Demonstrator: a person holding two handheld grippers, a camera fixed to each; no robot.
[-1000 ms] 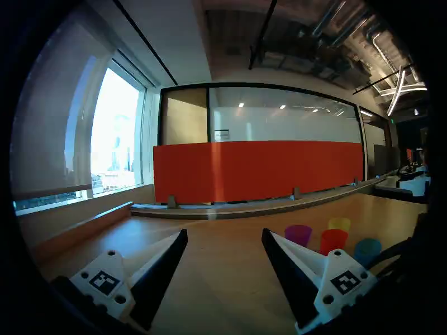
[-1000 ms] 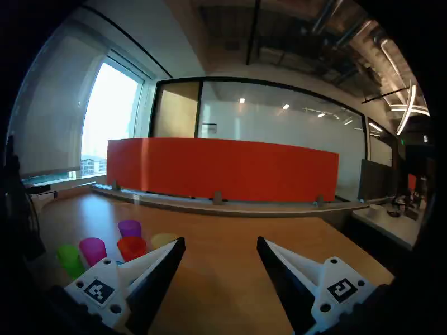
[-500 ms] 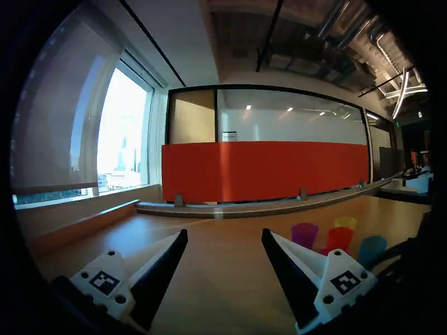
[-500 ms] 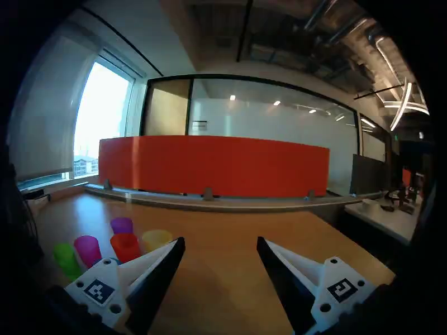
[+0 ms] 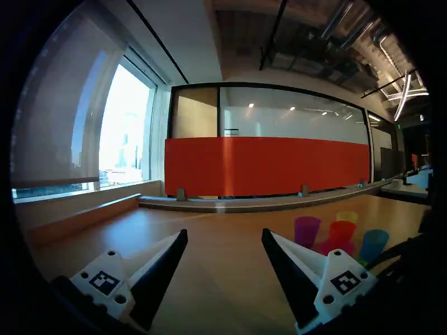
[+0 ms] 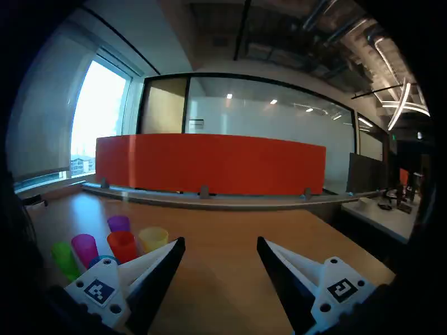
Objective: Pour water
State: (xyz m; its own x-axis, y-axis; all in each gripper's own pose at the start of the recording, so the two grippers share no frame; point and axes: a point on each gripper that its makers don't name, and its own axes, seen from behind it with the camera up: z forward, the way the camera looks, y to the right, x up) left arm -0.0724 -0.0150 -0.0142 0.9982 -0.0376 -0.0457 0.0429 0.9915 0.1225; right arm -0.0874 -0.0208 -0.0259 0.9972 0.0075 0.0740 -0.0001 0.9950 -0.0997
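- Left gripper (image 5: 223,231): jaws wide apart, holding nothing, above the table (image 5: 223,290).
- Right gripper (image 6: 219,240): equally wide apart, empty.
- Cups (image 5: 342,231) stand upright, clustered on the table to the right of the left gripper's fingers.
- In the right gripper view the cups (image 6: 122,245) lie to the left, so they sit between the two grippers.
- Neither gripper looks clearly nearer; either would have to swing inward.

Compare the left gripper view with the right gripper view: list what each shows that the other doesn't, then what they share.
Left gripper view: the open left gripper, with the blue cup in full to its right. Right gripper view: the open right gripper, with a green cup in full to its left. Shared: purple cup, red cup, yellow cup, wooden table, orange partition.
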